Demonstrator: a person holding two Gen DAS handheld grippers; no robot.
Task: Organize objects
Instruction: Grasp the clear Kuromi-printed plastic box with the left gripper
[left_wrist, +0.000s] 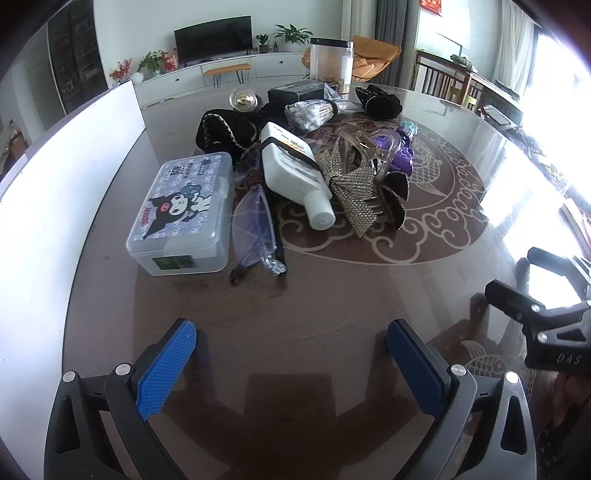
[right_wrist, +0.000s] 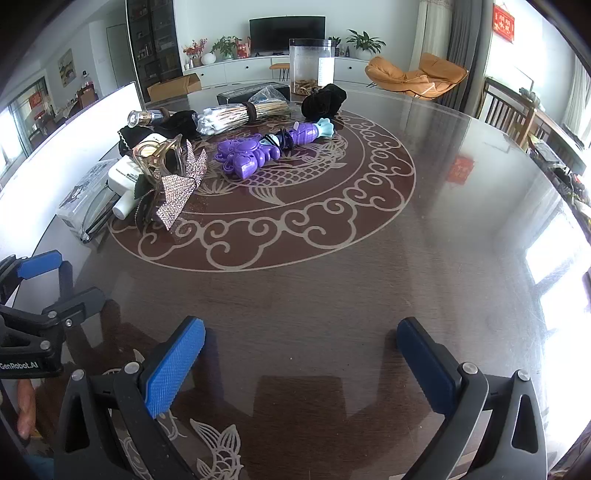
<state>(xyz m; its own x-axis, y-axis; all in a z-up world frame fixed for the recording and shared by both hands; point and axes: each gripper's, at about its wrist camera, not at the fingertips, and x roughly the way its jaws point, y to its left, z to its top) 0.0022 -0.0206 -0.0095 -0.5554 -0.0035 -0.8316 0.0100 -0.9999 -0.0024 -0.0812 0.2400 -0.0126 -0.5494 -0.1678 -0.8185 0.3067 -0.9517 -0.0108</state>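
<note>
Dark glass-topped round table (right_wrist: 332, 295), living room behind. Nothing sorted yet, by the look: clear plastic cartoon-print box (left_wrist: 181, 214) shut, white squeeze bottle (left_wrist: 295, 173), rhinestone hair claw (left_wrist: 354, 188) and purple plastic toy (right_wrist: 251, 155) heaped at table centre. Left gripper (left_wrist: 291, 354) and right gripper (right_wrist: 301, 354) hover wide open, empty, well short of the pile.

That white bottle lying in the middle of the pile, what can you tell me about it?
The white bottle is a squeezable-looking plastic bottle with a white cap, closed, and a label with dark print and an orange patch. It lies on its side on the table, cap end nearest the left camera. A black band crosses its upper part. It sits between the clear cartoon-printed box and the rhinestone hair claw, which lies against it. Nothing grips it.
</note>
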